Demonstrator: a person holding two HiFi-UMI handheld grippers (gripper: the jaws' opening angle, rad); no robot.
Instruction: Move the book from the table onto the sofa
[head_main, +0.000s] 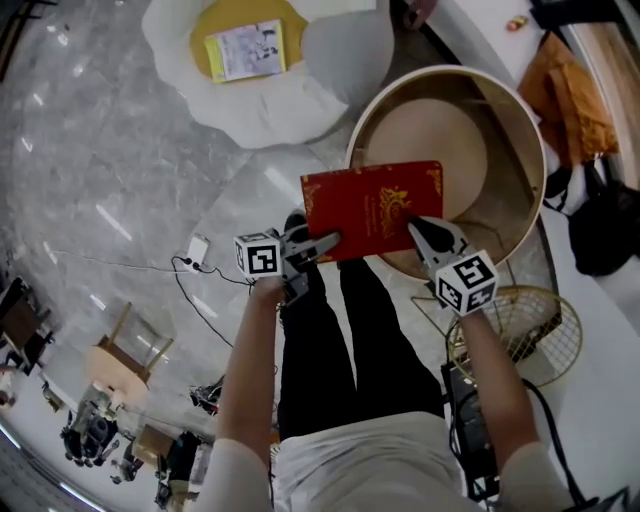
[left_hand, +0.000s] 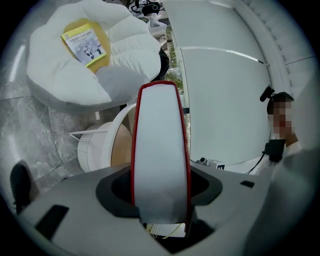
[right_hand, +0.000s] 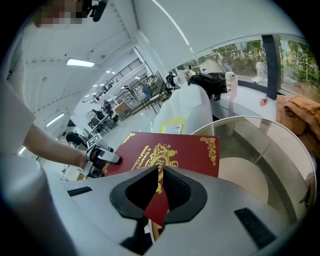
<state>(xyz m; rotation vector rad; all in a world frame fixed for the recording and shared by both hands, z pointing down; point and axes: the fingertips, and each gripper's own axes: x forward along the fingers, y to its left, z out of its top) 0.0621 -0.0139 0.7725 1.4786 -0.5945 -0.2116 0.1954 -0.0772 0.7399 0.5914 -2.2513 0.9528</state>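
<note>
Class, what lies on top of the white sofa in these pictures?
A yellow-edged booklet lies flat on the yellow centre of the white sofa. The patch of seat beneath the booklet is covered, so it cannot be seen.

My book (head_main: 372, 210) has a smooth cover with shiny gold print. The sofa (head_main: 260, 105) is soft cloth. The floor (head_main: 90, 150) is shiny stone.

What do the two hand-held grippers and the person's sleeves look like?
The left hand-held gripper and right hand-held gripper are pale grey with dark-lined jaws. Each bears a white cube with black square markers. The forearms are bare below short white sleeves.
</note>
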